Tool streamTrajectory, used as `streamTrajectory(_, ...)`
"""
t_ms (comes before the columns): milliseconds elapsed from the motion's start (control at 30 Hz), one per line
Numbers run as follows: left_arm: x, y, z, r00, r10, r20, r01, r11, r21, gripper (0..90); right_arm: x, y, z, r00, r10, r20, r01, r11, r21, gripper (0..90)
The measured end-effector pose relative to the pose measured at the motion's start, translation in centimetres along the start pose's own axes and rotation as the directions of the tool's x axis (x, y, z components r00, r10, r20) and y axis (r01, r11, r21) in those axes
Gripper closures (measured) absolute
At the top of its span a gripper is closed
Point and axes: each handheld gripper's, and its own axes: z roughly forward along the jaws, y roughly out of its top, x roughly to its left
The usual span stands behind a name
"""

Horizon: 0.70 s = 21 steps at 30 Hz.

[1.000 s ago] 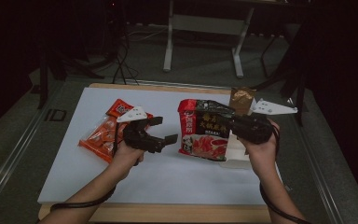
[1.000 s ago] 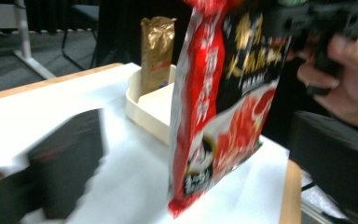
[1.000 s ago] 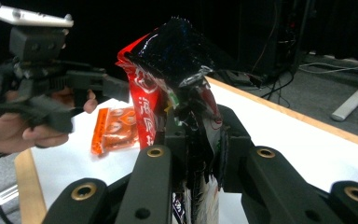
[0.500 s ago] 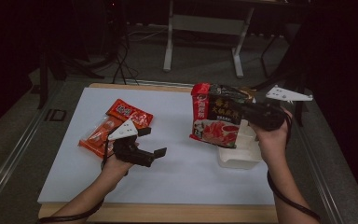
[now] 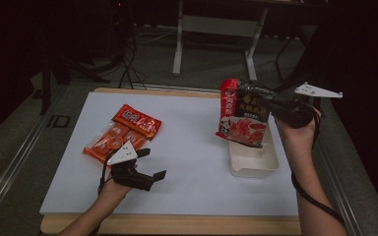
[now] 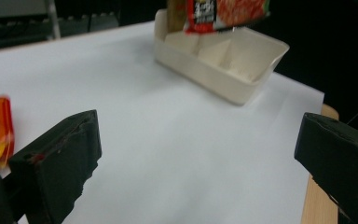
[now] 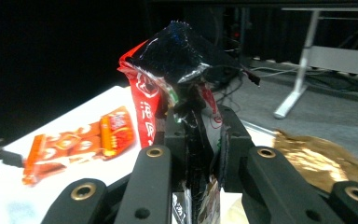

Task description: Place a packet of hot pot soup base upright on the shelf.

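Note:
A black-and-red food packet (image 5: pixel 243 115) hangs upright above the white tray (image 5: pixel 256 164) at the table's right side. My right gripper (image 5: pixel 270 104) is shut on the packet's upper right edge. In the right gripper view the crumpled packet top (image 7: pixel 168 60) sticks up between the closed jaws of the right gripper (image 7: pixel 198 130). My left gripper (image 5: pixel 151 163) stands open near the front left of the table with nothing in it. In the left gripper view, the left gripper (image 6: pixel 200 154) has its jaws wide apart over bare white surface, with the tray (image 6: pixel 223 81) and the packet's bottom (image 6: pixel 223 11) ahead.
A red packet (image 5: pixel 138 120) and an orange packet (image 5: pixel 109 142) lie flat at the table's left, just beyond my left hand; the same packets (image 7: pixel 84 137) lie at the left of the right gripper view. A crumpled gold wrapper (image 7: pixel 317 158) lies to the right of the right gripper's jaws. A desk frame (image 5: pixel 211 24) stands beyond the table.
The right gripper has carried the packet up and to the right, over the tray. The left gripper has drawn back from the packet toward the front left and stands open.

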Motion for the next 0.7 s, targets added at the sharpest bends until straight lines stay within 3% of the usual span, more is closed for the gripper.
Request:
streamTrajectory(67,0.0,-0.6,-0.3,0.9998,-0.019,0.002,0.019,0.9998,-0.003,0.7,-1.1,-0.3,0.1,0.9997,0.008,0.021,-0.008,1.0,-0.001,77.5)
streamTrajectory(133,-0.1,-0.8,-0.4,0.9998,-0.021,-0.001,0.021,0.9998,-0.004,0.7,-1.1,-0.3,0.1,0.9997,0.008,0.021,-0.008,1.0,-0.001,77.5)
streamTrajectory(167,-0.3,-1.3,-0.7,0.9998,-0.02,-0.007,0.02,0.9998,-0.004,0.7,-2.1,-0.7,0.2,0.9991,0.018,0.039,-0.018,1.0,0.001,77.4)
streamTrajectory(300,-0.2,-1.6,-1.0,0.9993,-0.029,-0.024,0.028,0.9996,-0.008,0.7,-3.4,-1.1,0.2,0.9979,0.031,0.057,-0.032,0.999,0.006,77.4)
streamTrajectory(533,-0.2,-1.9,-1.1,0.9993,-0.023,-0.03,0.023,0.9997,-0.007,0.7,-5.0,-1.9,0.7,0.9935,0.004,0.114,-0.008,0.999,0.036,77.3)
streamTrajectory(700,-0.2,-2.0,-0.9,0.9993,-0.024,-0.028,0.024,0.9997,-0.005,0.7,-5.8,-2.5,1.4,0.9938,0.002,0.111,-0.007,0.999,0.041,77.2)
